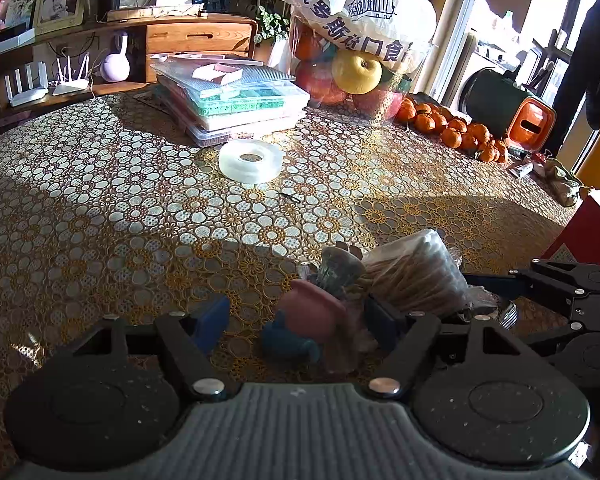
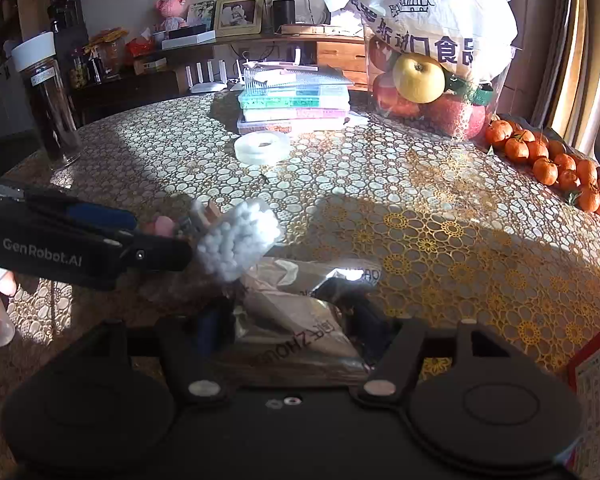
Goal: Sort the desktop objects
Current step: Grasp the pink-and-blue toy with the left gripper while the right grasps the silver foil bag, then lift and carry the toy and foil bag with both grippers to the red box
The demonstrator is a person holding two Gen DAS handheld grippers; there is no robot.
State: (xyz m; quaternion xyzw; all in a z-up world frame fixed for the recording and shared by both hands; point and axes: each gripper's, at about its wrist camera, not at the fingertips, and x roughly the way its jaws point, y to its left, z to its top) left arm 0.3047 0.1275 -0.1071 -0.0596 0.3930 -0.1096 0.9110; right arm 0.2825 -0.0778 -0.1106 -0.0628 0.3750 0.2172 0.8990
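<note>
Nearest, the right gripper (image 2: pixel 288 330) pinches a crinkled grey foil packet (image 2: pixel 300 336) lying on the lace-patterned tabletop (image 2: pixel 440 216). The left gripper (image 1: pixel 296 324), fingers spread, brackets small pink and blue items. Beyond, a clear pack of cotton swabs (image 2: pixel 240 236) points away. Farther, a clear tape roll (image 1: pixel 251 159).

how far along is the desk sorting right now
Nothing clearly looks sorted yet. In hand: the right gripper has a crinkly packet between its fingers; the left gripper is around small pink and blue items. Left: cotton swab pack, tape roll.
</note>
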